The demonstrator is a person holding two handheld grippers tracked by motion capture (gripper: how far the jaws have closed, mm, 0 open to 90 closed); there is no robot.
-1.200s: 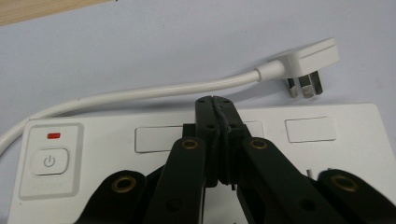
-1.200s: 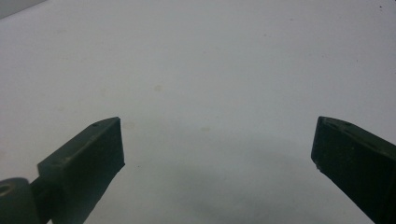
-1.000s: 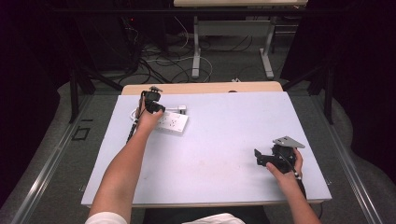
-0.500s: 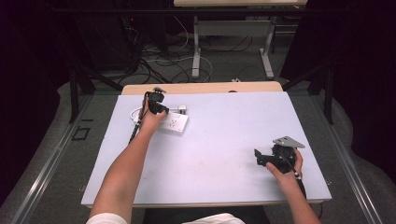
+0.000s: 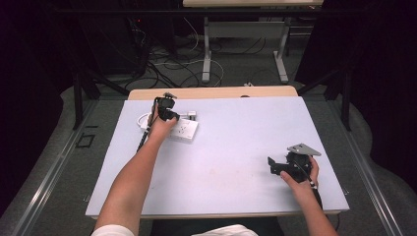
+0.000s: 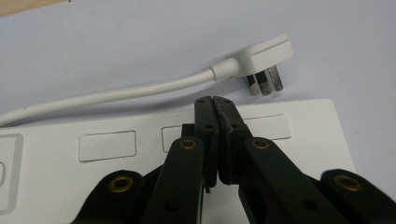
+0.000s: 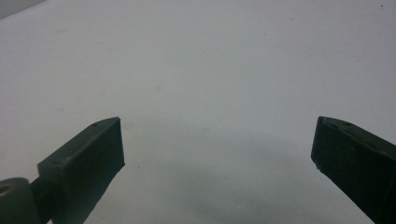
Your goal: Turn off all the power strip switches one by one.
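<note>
Your left gripper (image 6: 215,100) sat low over the white power strip (image 6: 299,154), jaws pressed tight together with nothing between them, tips just over the strip's far edge. Just beyond those tips lay the strip's own white plug (image 6: 264,58), prongs pointing back toward the strip, and its white cable (image 6: 116,95) curved away to the left of your jaws along the strip's far side. From the high view, your left hand (image 5: 160,127) covered the near-left part of the strip (image 5: 184,130), up by the far-left part of the pale table (image 5: 236,147). Your right gripper (image 5: 275,166) rested well apart, at the near-right of the table, with your right hand (image 5: 300,177) around it. Its jaws stood wide apart, bare tabletop (image 7: 210,70) between and ahead of them.
</note>
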